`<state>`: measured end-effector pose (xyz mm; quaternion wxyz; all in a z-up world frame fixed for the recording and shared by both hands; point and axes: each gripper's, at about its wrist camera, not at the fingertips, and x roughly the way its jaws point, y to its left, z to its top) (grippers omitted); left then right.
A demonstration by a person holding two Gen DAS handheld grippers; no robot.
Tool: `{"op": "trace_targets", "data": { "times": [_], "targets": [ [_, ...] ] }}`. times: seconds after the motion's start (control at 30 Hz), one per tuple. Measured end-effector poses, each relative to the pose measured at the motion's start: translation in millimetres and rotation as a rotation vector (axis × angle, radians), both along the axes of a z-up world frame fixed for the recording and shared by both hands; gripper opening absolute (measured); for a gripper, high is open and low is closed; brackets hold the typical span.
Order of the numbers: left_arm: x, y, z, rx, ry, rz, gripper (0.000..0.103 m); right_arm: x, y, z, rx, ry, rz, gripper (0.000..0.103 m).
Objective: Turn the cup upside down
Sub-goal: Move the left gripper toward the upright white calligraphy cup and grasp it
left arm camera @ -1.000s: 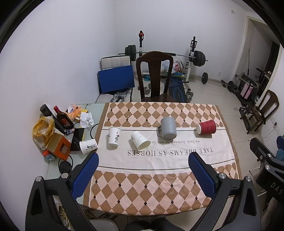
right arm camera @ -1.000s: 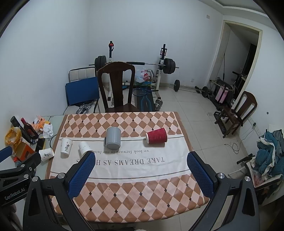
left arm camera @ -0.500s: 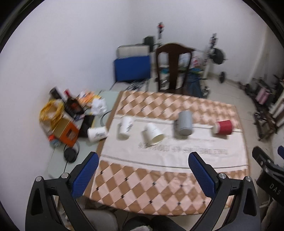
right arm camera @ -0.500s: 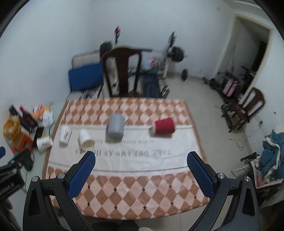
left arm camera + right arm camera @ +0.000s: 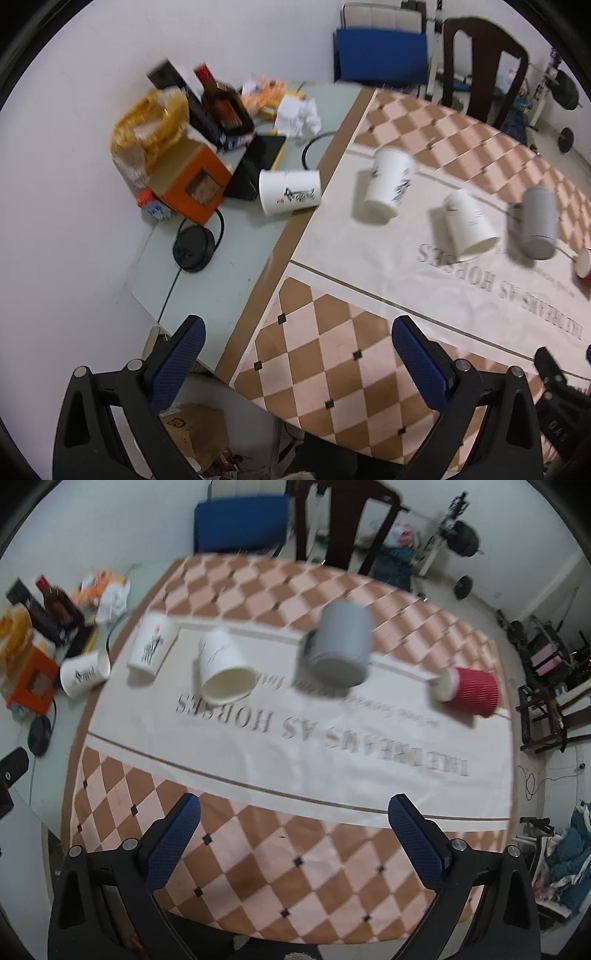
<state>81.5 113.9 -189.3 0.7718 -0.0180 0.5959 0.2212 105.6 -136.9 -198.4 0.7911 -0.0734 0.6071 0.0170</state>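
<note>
Several cups lie on their sides on the table. A white paper cup (image 5: 290,192) lies on the bare grey tabletop at the left. Two more white paper cups (image 5: 388,184) (image 5: 469,229), a grey mug (image 5: 341,642) and a red ribbed cup (image 5: 469,690) lie in a row on the checked tablecloth (image 5: 295,849). My left gripper (image 5: 295,365) is open and empty over the table's near left edge. My right gripper (image 5: 293,838) is open and empty above the cloth's near part, well short of the cups.
Clutter sits at the table's left end: an orange box (image 5: 192,181), bottles (image 5: 221,107), a yellow bag (image 5: 155,122), a black puck with cable (image 5: 194,249). A dark wooden chair (image 5: 484,62) stands behind the table. Gym weights (image 5: 461,539) and chairs stand on the floor at the right.
Both grippers have moved forward and tilted down toward the table, so the cups look larger. The left view has swung left toward the clutter. No cup has moved.
</note>
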Motion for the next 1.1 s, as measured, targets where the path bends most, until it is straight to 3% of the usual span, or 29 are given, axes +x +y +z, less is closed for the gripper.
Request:
{"op": "trace_targets", "data": {
  "times": [0.23,0.47,0.57,0.7,0.9,1.1],
  "targets": [
    [40.4,42.4,-49.4,-0.043,0.096,0.009,0.103,30.6,55.8,-62.8,-0.024,0.135,-0.004,0.101],
    [83.3,85.5,-91.1,-0.101,0.161,0.042,0.103,56.0,93.1,-103.7,-0.057,0.231,-0.033,0.101],
    [98.5,99.4,-104.3,-0.164,0.175,0.07,0.103,64.7,97.8,-114.3,-0.068,0.26,-0.062,0.101],
    [114.0,120.7,-115.9,-0.373,0.169,0.178,0.103,75.4,99.8,-121.1,-0.075,0.286,-0.119,0.101],
    [115.5,169.5,-134.9,-0.789,0.075,0.51,0.103,87.9,97.5,-121.7,-0.078,0.303,-0.188,0.101],
    [121.0,195.6,-154.2,-0.919,0.035,0.744,0.103,97.1,99.0,-122.1,-0.086,0.304,-0.236,0.101]
  ]
}}
